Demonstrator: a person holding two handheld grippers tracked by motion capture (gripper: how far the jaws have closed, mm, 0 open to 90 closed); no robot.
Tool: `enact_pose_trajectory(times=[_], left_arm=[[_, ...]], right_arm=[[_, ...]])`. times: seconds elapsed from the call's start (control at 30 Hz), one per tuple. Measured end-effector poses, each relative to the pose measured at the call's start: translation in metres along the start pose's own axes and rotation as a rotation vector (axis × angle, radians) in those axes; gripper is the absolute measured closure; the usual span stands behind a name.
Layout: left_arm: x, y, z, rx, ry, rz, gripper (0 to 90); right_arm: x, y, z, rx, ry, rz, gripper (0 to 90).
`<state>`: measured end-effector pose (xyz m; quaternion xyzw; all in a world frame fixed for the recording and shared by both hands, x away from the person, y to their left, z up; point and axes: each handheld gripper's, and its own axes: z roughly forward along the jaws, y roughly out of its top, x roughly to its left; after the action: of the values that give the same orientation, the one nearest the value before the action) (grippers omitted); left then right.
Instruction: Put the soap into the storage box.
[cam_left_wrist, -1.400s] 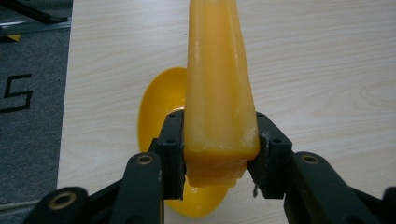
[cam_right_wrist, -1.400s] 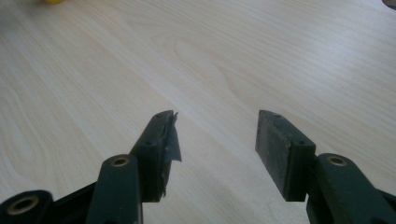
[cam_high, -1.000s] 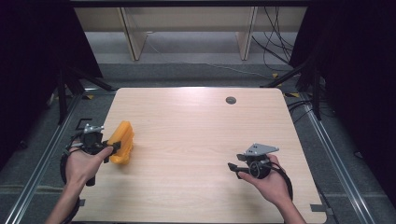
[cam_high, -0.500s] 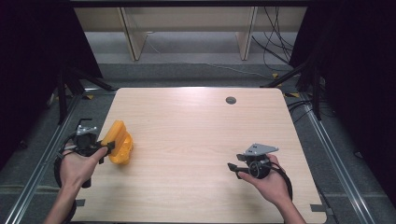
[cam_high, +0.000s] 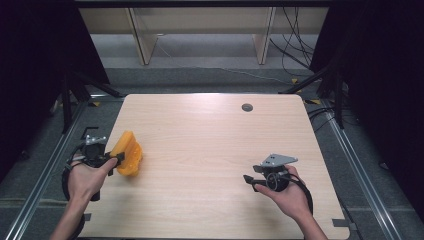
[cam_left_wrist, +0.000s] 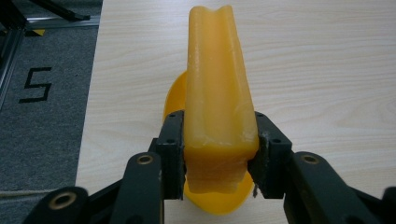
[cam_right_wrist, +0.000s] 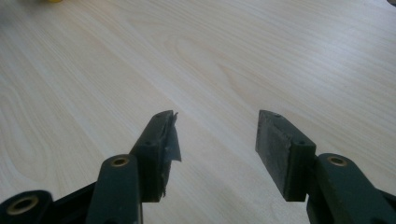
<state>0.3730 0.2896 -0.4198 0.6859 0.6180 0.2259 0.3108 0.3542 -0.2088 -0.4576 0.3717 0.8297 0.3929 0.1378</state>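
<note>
Right now I am clamping the left gripper (cam_left_wrist: 219, 154) on the soft orange piece (cam_left_wrist: 215, 93) near the table's (cam_high: 210, 135) left edge; squeezing may deform it, while the right gripper (cam_right_wrist: 217, 140) is gaping empty.

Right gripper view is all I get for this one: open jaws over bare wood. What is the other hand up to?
Observer: The left gripper is shut on an orange object near the left edge of the table.
Operator: How do the jaws hold it?
Observer: In the left gripper view they press on both sides of its near end, and the rest sticks out ahead of them.
Operator: Where is my gripper relative to that?
Observer: The right gripper is at the front right of the table, well apart from the object, its jaws pointing left toward it.
</note>
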Motion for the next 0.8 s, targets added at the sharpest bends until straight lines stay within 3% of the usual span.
enact_pose_trajectory(times=[0.13, 0.23, 0.3, 0.4, 0.5, 0.67, 0.7, 0.8], left_arm=[[-0.002, -0.002, 0.004, -0.003, 0.005, 0.001, 60.6], [-0.003, -0.005, 0.008, -0.004, 0.011, 0.005, 60.6], [-0.003, -0.007, 0.011, -0.004, 0.011, 0.012, 60.5], [-0.002, -0.01, 0.016, -0.016, -0.004, -0.008, 60.4], [-0.002, -0.012, 0.017, -0.022, -0.001, -0.004, 60.2], [-0.006, -0.013, 0.02, -0.043, 0.004, -0.038, 59.9], [-0.005, -0.013, 0.019, -0.03, 0.007, -0.021, 59.9], [-0.005, -0.013, 0.019, -0.029, 0.007, -0.023, 59.9]], right_arm=[[0.0, 0.0, -0.001, 0.015, 0.001, 0.004, 47.7], [-0.001, 0.0, 0.001, 0.003, 0.005, -0.031, 47.6], [0.002, -0.001, 0.0, 0.017, 0.006, 0.014, 47.6], [0.001, 0.0, 0.001, 0.005, 0.01, -0.005, 47.6], [0.001, 0.0, 0.001, 0.013, 0.006, -0.017, 47.5], [0.003, 0.0, 0.001, 0.025, 0.016, -0.004, 47.2], [0.003, 0.0, 0.001, 0.031, 0.017, 0.005, 47.2], [0.002, 0.0, 0.001, 0.023, 0.021, -0.01, 47.1]])
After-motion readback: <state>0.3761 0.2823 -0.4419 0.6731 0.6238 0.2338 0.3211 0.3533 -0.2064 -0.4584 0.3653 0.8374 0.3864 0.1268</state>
